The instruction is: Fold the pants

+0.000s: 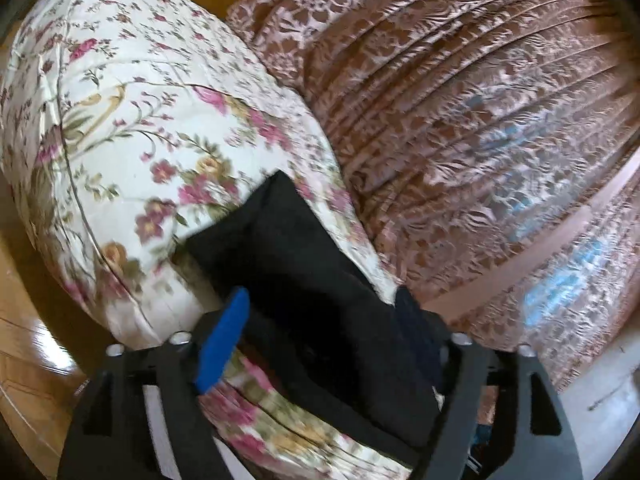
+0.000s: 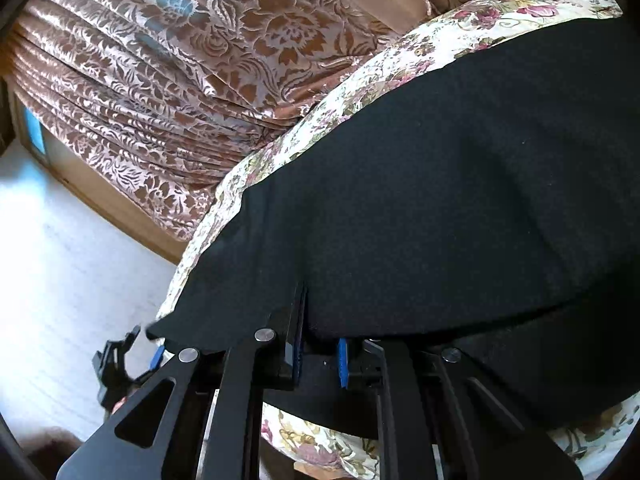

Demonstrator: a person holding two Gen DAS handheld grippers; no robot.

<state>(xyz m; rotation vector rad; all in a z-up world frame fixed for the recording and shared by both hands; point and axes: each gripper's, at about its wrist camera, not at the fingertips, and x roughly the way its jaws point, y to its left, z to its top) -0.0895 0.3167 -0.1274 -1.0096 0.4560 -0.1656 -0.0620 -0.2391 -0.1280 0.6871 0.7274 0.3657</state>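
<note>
The black pants (image 1: pixel 304 248) lie on a cream quilt with a pink flower print (image 1: pixel 132 128). In the left wrist view my left gripper (image 1: pixel 322 300) stands open, a folded end of the pants between its fingers; the blue pad (image 1: pixel 224 340) sits beside the cloth without pinching it. In the right wrist view the pants (image 2: pixel 460 184) spread wide over the quilt (image 2: pixel 360 76). My right gripper (image 2: pixel 320 344) is shut on their near edge, the cloth draped over its fingertips. The left gripper (image 2: pixel 120 360) shows at the lower left by a corner of the pants.
A brown and pink patterned curtain (image 1: pixel 480 100) hangs in pleats close behind the quilt (image 2: pixel 160 60). Glossy wooden floor (image 1: pixel 28 340) lies left of the bed. A pale wall (image 2: pixel 60 260) and a wooden frame (image 2: pixel 100 200) sit below the curtain.
</note>
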